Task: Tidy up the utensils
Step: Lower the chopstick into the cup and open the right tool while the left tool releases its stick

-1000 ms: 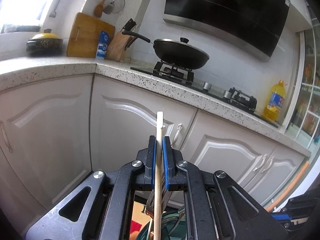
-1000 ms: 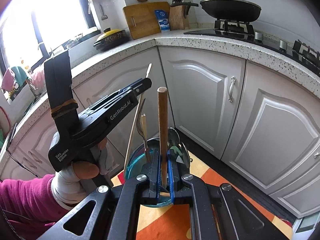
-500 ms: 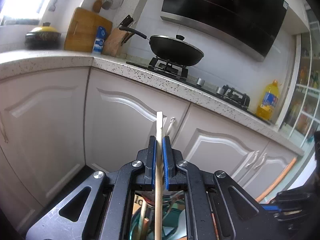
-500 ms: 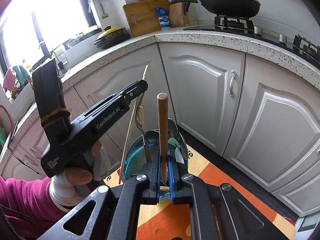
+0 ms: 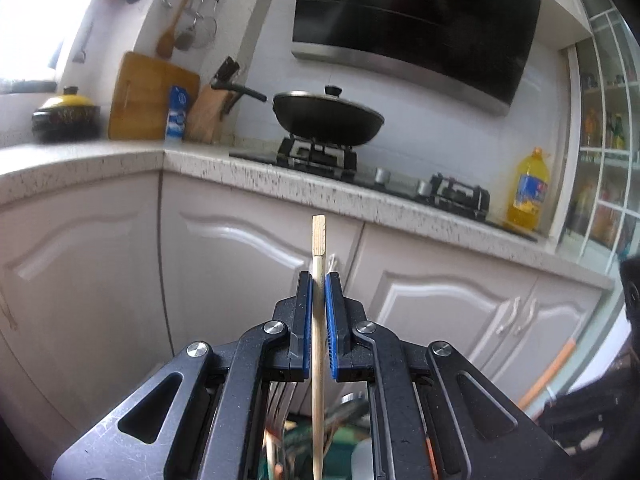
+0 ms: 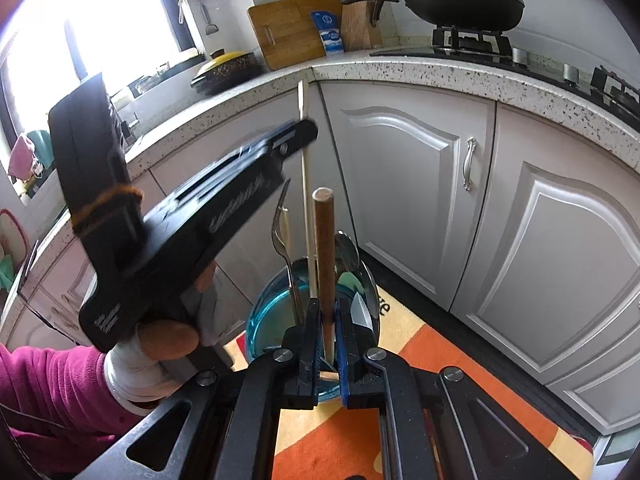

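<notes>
I hold the left gripper [image 5: 319, 292] clamped on a pale chopstick [image 5: 318, 240] at frame centre, cabinet doors [image 5: 248, 276] beyond. My right gripper [image 6: 327, 320] pinches a brown wooden handle [image 6: 322, 240] over the blue glass bowl [image 6: 264, 320], where a fork [image 6: 280, 232] and spoon [image 6: 347, 252] stand. The orange mat [image 6: 440, 344] spreads lower right.

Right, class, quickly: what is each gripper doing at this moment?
Left gripper: shut on a thin pale wooden chopstick.
Right gripper: shut on a round dark brown wooden handle.
</notes>
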Action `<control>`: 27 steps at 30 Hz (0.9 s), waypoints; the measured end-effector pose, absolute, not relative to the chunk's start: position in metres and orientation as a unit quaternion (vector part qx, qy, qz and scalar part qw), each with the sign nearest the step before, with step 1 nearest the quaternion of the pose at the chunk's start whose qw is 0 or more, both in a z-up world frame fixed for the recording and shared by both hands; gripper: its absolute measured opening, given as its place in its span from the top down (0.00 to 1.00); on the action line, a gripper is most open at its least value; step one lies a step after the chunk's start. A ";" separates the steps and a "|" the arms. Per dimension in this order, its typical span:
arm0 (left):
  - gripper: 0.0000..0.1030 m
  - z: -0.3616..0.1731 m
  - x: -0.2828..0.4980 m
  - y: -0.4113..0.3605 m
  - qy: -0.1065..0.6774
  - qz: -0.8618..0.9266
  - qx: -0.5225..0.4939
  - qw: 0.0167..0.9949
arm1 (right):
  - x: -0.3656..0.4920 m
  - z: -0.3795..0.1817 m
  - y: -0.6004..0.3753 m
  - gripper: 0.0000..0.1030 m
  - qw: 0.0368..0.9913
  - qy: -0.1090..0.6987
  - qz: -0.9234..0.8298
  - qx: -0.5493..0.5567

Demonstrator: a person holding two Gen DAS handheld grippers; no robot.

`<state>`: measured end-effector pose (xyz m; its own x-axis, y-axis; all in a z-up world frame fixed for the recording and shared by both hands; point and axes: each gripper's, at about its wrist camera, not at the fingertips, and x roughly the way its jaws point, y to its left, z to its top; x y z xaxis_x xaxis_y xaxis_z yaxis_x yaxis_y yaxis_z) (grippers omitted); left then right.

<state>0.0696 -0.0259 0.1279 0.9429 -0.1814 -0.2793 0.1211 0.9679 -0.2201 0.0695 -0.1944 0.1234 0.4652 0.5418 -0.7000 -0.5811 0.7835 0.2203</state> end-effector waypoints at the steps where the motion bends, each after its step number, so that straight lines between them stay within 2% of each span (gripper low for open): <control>1: 0.96 0.126 0.068 -0.026 0.155 -0.078 -0.096 0.980 | 0.070 0.123 -0.195 0.94 0.855 0.400 0.329 -0.023; 12: 0.94 0.120 0.048 -0.018 0.188 -0.078 -0.090 0.975 | 0.076 0.115 -0.186 0.94 0.852 0.412 0.323 -0.021; 13: 0.92 0.122 0.045 -0.016 0.191 -0.080 -0.090 0.974 | 0.077 0.115 -0.187 0.94 0.853 0.413 0.320 -0.016; 16: 0.65 0.124 0.040 -0.011 0.203 -0.088 -0.095 0.971 | 0.075 0.119 -0.189 0.92 0.856 0.411 0.312 -0.008; 21: 0.62 0.131 0.028 -0.002 0.214 -0.084 -0.093 0.969 | 0.065 0.130 -0.193 0.74 0.867 0.401 0.295 -0.004; 23: 0.58 0.132 0.023 0.000 0.224 -0.087 -0.095 0.966 | 0.060 0.136 -0.196 0.73 0.873 0.395 0.287 -0.006; 27: 0.57 0.134 0.007 0.004 0.237 -0.077 -0.079 0.965 | 0.045 0.149 -0.209 0.69 0.888 0.377 0.265 0.003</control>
